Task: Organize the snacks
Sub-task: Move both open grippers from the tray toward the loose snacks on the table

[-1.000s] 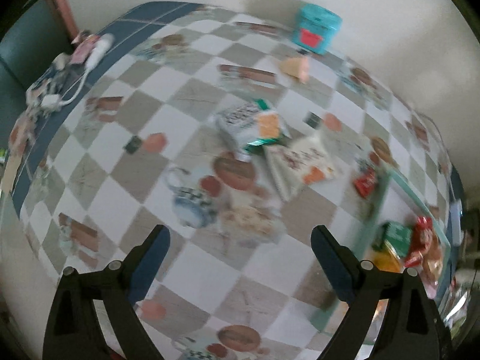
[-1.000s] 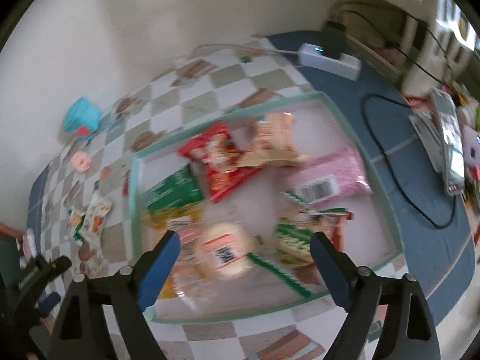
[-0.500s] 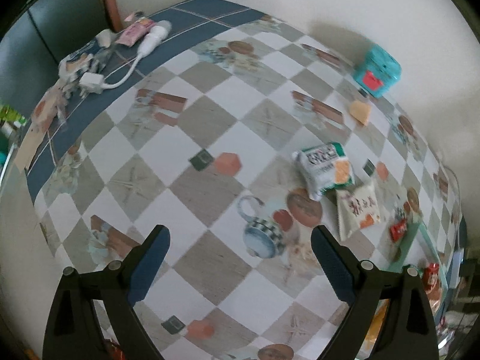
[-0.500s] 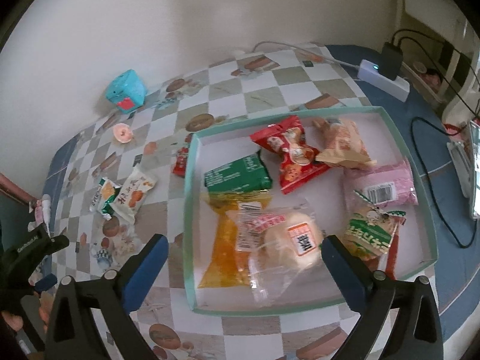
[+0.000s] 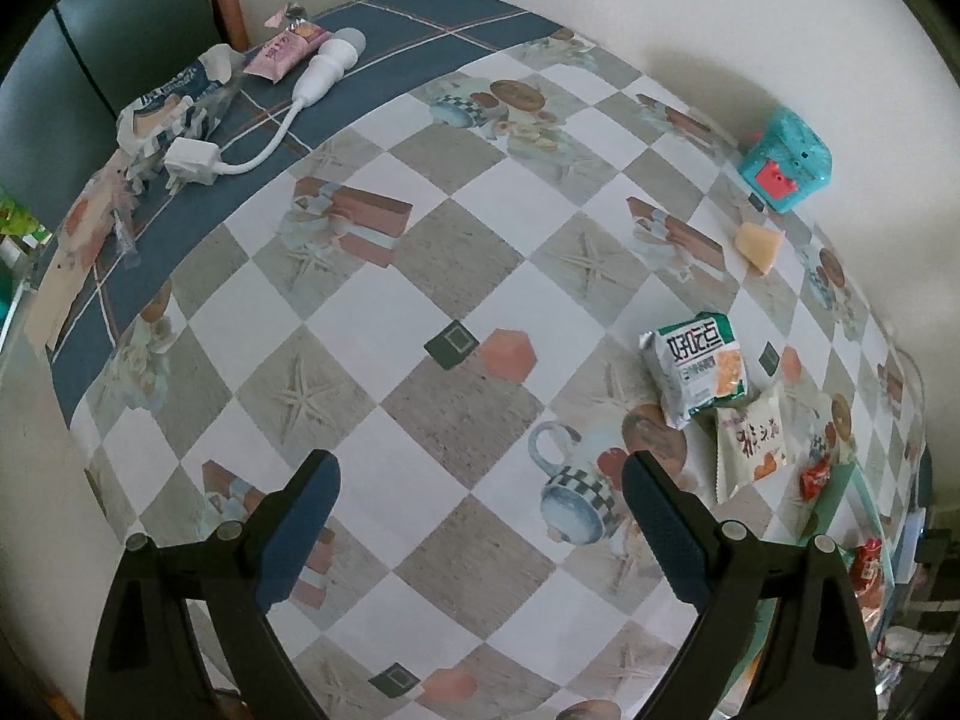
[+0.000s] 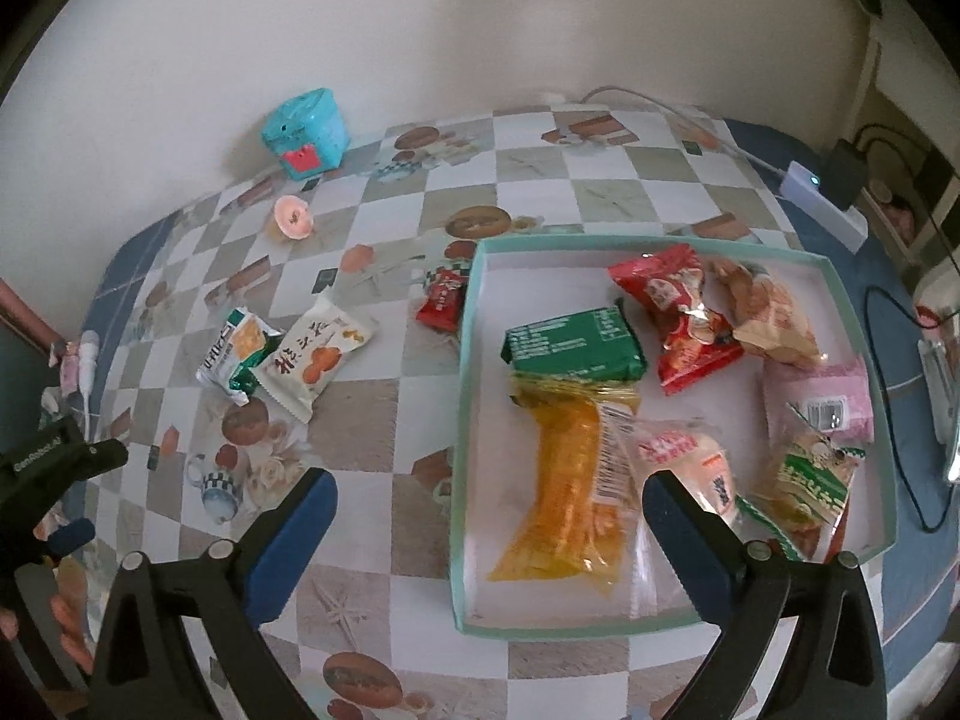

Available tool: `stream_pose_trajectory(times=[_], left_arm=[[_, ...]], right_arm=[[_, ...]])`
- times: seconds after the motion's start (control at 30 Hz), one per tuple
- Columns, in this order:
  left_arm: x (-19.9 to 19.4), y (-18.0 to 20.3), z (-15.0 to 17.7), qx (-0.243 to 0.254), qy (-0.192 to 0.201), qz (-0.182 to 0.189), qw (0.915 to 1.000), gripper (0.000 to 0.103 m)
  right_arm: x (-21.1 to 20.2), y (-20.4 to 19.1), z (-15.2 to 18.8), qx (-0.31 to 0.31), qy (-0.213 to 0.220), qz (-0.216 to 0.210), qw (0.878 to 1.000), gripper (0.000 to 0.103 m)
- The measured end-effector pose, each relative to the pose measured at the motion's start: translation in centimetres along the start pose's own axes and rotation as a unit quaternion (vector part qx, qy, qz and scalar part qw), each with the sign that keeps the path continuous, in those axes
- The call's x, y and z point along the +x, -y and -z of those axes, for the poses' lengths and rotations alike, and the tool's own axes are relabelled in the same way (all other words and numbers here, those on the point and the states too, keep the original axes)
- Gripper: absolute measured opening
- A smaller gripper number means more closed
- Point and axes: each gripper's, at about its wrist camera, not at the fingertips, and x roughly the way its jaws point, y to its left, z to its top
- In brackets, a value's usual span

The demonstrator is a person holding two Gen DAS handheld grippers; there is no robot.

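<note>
Both grippers, left and right, are hanging wide apart and empty over the checkered tablecloth; three packets (green-and-white cracker packet included) are lying beside the snack-filled tray.

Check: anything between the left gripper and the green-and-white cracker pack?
Nothing visible. The left gripper is open and holds nothing; only bare tablecloth lies between it and the cracker pack. The white snack packet lies beside the pack.

Checkered table against plain (off-white) wall.
</note>
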Motion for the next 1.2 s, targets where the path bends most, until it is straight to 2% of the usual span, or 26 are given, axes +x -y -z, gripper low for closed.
stream_pose_trajectory(times=[0.5, 0.77, 1.2], left_arm=[[1.5, -1.4, -2.5, 0.002, -0.01, -0.009, 0.9999, 0.095], [3.0, 0.1, -3.5, 0.015, -0.021, -0.014, 0.9996, 0.095], [3.5, 2.3, -5.7, 0.02, -0.008, -0.006, 0.9997, 0.095]], right_arm=[[2.5, -3.6, -1.1, -0.012, -0.016, 0.003, 1.0, 0.103], [3.4, -4.6, -2.5, -0.014, -0.013, -0.001, 1.0, 0.103], [4.1, -4.7, -5.9, 0.016, 0.008, -0.027, 0.999, 0.103]])
